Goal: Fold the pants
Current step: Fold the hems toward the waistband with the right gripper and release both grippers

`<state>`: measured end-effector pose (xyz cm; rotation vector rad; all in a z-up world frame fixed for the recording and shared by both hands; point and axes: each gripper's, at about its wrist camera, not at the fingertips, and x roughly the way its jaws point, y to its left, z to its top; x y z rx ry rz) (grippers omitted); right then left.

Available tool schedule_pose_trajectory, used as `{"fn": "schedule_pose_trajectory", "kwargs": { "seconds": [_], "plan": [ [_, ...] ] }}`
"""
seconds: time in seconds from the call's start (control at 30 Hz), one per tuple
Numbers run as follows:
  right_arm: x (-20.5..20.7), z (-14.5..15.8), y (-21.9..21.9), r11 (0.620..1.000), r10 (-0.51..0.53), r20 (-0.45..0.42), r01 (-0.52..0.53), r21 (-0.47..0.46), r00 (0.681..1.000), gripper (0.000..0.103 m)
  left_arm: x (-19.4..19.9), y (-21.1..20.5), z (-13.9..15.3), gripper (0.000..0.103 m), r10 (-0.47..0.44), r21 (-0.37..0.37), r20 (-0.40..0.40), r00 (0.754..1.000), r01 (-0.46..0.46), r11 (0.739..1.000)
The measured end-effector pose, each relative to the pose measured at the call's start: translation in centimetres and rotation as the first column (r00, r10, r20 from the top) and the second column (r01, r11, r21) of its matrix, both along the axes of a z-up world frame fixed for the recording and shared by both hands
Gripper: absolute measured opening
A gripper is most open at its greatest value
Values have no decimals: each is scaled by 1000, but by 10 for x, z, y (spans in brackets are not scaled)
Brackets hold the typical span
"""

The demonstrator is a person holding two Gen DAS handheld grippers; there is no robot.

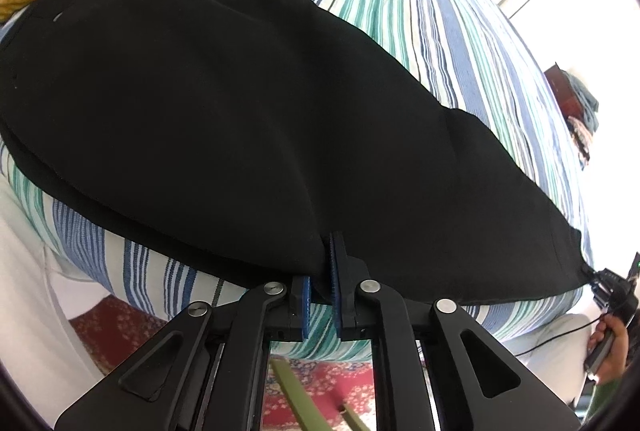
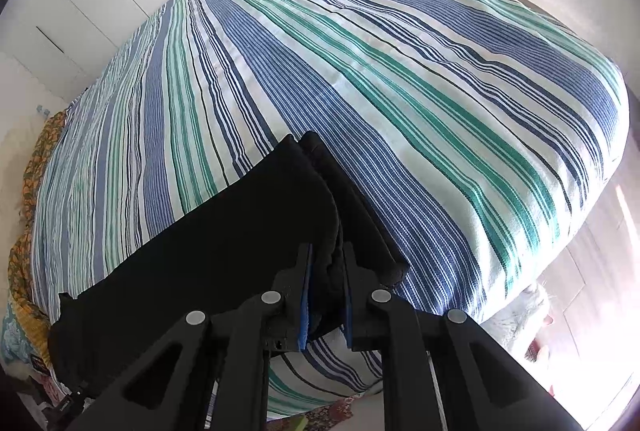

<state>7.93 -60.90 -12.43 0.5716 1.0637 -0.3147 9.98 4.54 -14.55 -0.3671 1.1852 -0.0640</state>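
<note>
Nothing readable in either view, honestly. No brand names, numbers or signs that I can make out. The closest thing to a label is a tiny pale mark on the black pants [image 1: 208, 103] near the far left end in the left wrist view, but it's way too small to tell if it's a tag or just a stitch. There's also a small dark patch with something orange-ish on it at the bottom left edge of the right wrist view, too blurry to read. The striped bedspread [image 2: 360, 71] is pattern only, no lettering.
</note>
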Motion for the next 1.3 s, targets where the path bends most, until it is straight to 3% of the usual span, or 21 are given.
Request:
{"fn": "schedule_pose_trajectory", "kwargs": {
  "seconds": [0.03,0.07,0.13,0.17,0.2,0.3,0.37,0.4,0.5,0.6,0.67,0.7,0.77,0.8,0.93,1.0,1.03,1.2,1.3],
  "plan": [
    [0,2,3,1000,4,-1,-4,-22,1000,13,1,-8,2,16,-1,19,5,1000,1,1000],
    [0,6,6,999,9,2,-9,-50,1000,20,0,-10,6,21,-3,39,7,1000,2,999],
    [-2,15,13,994,15,23,-12,-110,1000,48,-7,-12,16,53,2,82,15,1000,-3,997],
    [-5,22,16,991,17,49,-10,-134,999,74,-14,-11,24,60,15,106,26,1000,-17,994],
    [-9,29,19,986,9,80,5,-168,997,86,-22,-10,33,66,29,126,45,999,-35,991],
    [-32,55,25,953,-60,190,113,-281,980,86,-41,0,60,67,79,170,133,988,-101,980],
    [-46,67,27,928,-104,255,186,-322,961,87,-40,11,77,74,102,217,203,974,-146,965],
    [-50,73,29,921,-108,282,202,-332,953,87,-34,18,81,78,97,237,221,970,-150,960],
    [-50,81,43,922,-47,314,162,-352,948,87,8,67,87,78,131,269,206,970,-185,945],
    [-35,79,65,937,60,294,48,-346,954,87,25,137,94,78,324,93,154,934,-340,936],
    [-31,74,80,947,109,292,-10,-320,950,87,19,185,91,78,455,-59,100,885,-451,890],
    [-29,70,86,955,128,294,-38,-294,947,87,16,212,87,78,513,-125,49,857,-505,854],
    [-24,58,94,967,148,283,-78,-244,948,87,12,233,65,78,551,-204,-72,832,-553,808],
    [-22,52,96,971,155,274,-95,-220,949,87,11,238,57,78,542,-229,-116,833,-553,801],
    [-13,39,104,973,184,253,-138,-187,950,87,12,228,31,69,481,-240,-198,854,-518,821],
    [-11,37,107,971,196,250,-150,-188,948,87,16,219,32,67,473,-165,-169,865,-498,851],
    [-10,36,108,970,199,248,-154,-190,948,87,19,215,32,67,468,-161,-154,870,-490,857],
    [-18,38,107,974,185,255,-142,-175,949,87,38,206,16,60,455,-164,-199,868,-487,858],
    [-20,39,102,979,165,268,-125,-159,949,87,47,194,19,60,444,-138,-160,882,-465,874]
  ]
}}
